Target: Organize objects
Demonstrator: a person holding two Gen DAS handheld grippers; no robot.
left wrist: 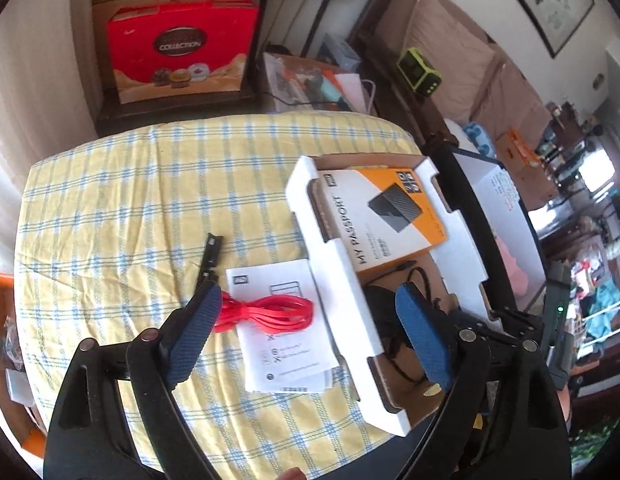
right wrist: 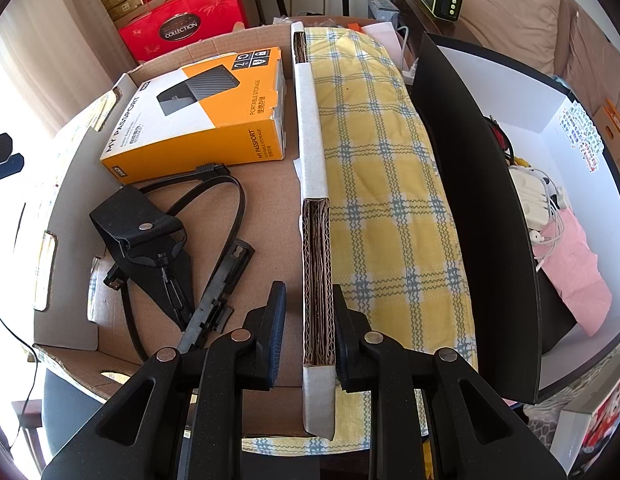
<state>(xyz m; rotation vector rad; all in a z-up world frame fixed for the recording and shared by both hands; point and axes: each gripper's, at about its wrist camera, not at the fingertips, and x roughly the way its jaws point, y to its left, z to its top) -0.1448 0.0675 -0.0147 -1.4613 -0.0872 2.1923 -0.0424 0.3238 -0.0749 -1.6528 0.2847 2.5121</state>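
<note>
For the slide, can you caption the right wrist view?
Right gripper clamps the cardboard box's wall; inside lie an orange drive box and black straps.

You get plenty of daylight here. It pours in from the left side, and in the right wrist view the curtain (right wrist: 14,92) there is washed out to plain white. The far room at the right edge of the left wrist view is glary too. The yellow checked cloth (left wrist: 130,208) is bright and evenly lit, with only soft shadows. Both pictures are round, with dark corners. Straight edges bend near the rim. The middle looks sharp, but things near the edges look a bit soft and stretched.
</note>
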